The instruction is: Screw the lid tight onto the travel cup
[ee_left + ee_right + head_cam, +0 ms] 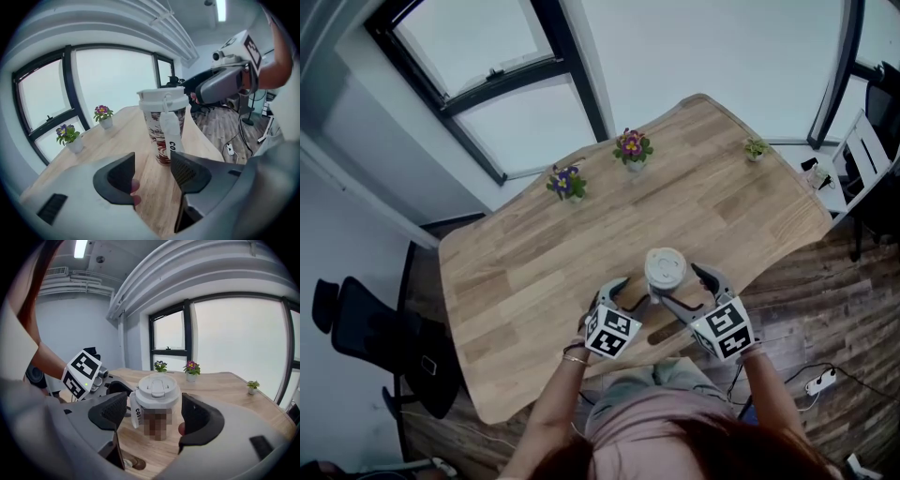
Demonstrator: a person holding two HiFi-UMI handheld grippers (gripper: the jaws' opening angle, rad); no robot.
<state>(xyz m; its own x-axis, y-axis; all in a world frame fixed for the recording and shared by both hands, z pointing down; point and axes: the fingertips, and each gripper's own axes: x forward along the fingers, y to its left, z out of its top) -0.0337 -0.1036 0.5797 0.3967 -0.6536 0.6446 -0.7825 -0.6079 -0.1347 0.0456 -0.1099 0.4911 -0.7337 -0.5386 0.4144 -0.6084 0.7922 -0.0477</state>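
Observation:
A travel cup [665,272] with a white lid [158,390] on top stands upright near the wooden table's [534,272] front edge. A white strap with lettering hangs down its side [169,133]. My left gripper [628,292] sits just left of the cup, close to its base. In the left gripper view my left gripper [152,173] is open with nothing between the pads, and the cup [161,126] stands a short way ahead. My right gripper [686,289] is to the cup's right. Its jaws [153,416] are wide apart on either side of the cup, not touching it.
Three small flower pots stand along the table's far side: purple [566,182], pink [631,147] and green [756,149]. A dark knot hole [662,334] marks the wood near the front edge. A black chair [375,337] stands at the left and a power strip [818,382] lies on the floor.

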